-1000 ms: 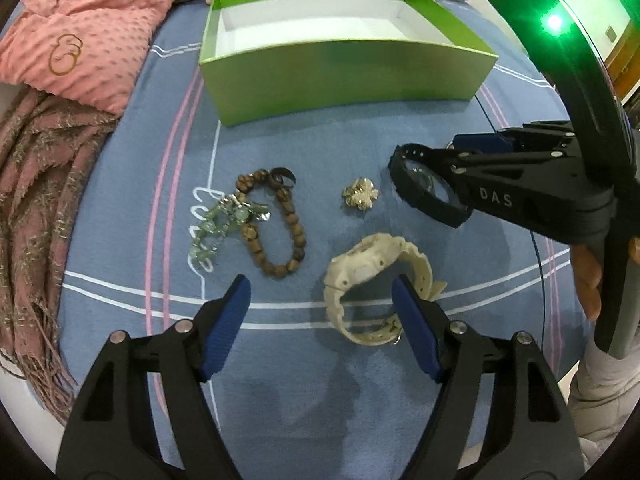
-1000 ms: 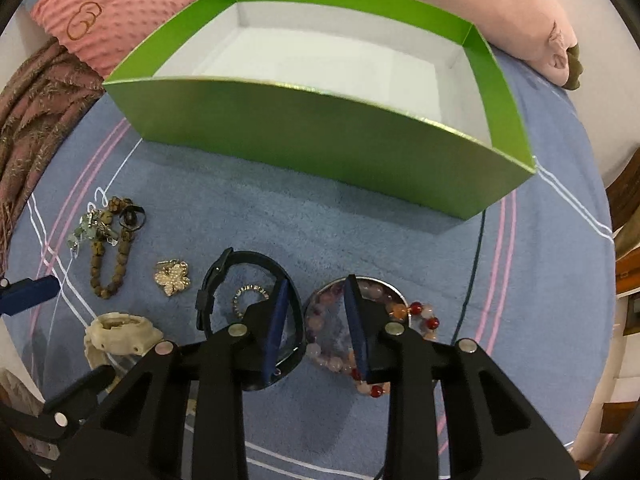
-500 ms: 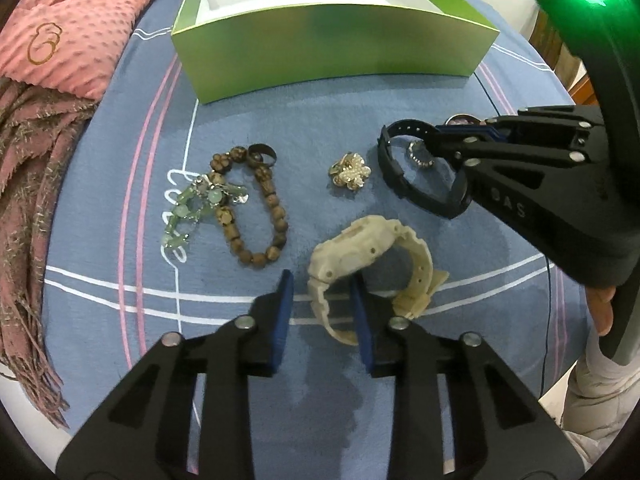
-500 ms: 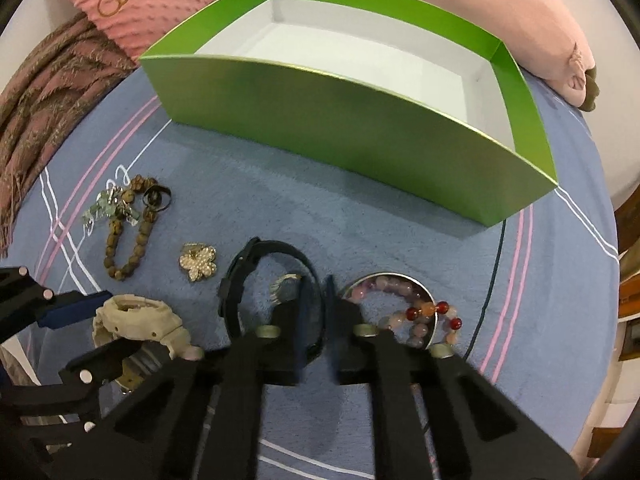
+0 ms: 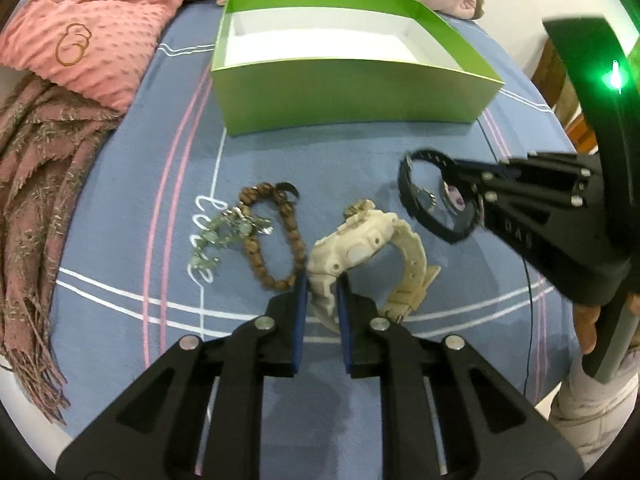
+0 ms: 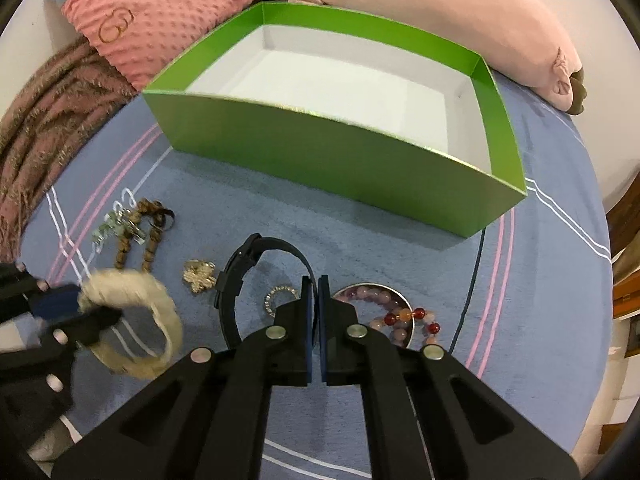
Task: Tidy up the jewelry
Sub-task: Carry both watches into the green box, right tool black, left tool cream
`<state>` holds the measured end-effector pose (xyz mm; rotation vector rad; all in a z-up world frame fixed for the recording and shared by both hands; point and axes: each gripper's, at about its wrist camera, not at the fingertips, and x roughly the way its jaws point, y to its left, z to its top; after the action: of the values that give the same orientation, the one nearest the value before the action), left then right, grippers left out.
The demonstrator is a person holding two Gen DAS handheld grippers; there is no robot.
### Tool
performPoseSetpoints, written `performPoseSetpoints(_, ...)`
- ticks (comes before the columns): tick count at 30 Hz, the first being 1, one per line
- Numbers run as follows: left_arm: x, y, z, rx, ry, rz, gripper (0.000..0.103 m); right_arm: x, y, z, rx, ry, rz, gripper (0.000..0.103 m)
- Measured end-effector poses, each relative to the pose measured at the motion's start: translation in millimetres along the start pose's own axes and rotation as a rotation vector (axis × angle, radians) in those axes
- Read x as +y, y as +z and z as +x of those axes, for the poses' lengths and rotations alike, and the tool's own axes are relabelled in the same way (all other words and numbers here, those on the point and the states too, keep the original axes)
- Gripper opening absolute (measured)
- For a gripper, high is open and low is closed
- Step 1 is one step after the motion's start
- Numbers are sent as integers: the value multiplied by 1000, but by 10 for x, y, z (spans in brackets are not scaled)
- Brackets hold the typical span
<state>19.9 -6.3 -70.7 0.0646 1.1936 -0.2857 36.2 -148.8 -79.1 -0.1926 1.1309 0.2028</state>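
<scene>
My left gripper (image 5: 322,292) is shut on the strap of a cream watch (image 5: 360,248) and holds it lifted off the blue bedspread; the watch also shows blurred in the right wrist view (image 6: 132,300). My right gripper (image 6: 318,292) is shut on the band of a black watch (image 6: 240,276), which also shows in the left wrist view (image 5: 416,208). An empty green box (image 6: 320,152) with a white inside stands behind. A brown bead bracelet (image 5: 280,240), a pale green charm piece (image 5: 224,236), a gold flower brooch (image 6: 199,276) and a silver ring (image 6: 276,298) lie on the bedspread.
A round tin with pink and red beads (image 6: 392,312) lies right of my right gripper. A pink pillow (image 5: 80,28) and a fringed brown scarf (image 5: 32,200) lie at the left. A pink plush toy (image 6: 440,12) lies behind the box. A thin black cable (image 6: 472,280) runs at the right.
My left gripper closed on the cream watch strap and lifted it. My right gripper closed fully on the black watch band and lifted it, moving toward the box.
</scene>
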Motion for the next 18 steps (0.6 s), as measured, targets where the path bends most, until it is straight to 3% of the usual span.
performPoseSetpoints(5,74,142,-92,-14,-41,-17,15,-8,96,31,-3,20,12,2)
performPoseSetpoints(11,242,628,-389,-156,-30,-109,16,-237,304,-387,-105,-2,70,2)
performPoseSetpoints(15,365,1067,-434,-301,62,-211,16,-374,570,-624,-207,-6,129,2)
performPoseSetpoints(18,429,1385,-252,-331,99,-271,16,-466,782,-634,-282,-20,182,2)
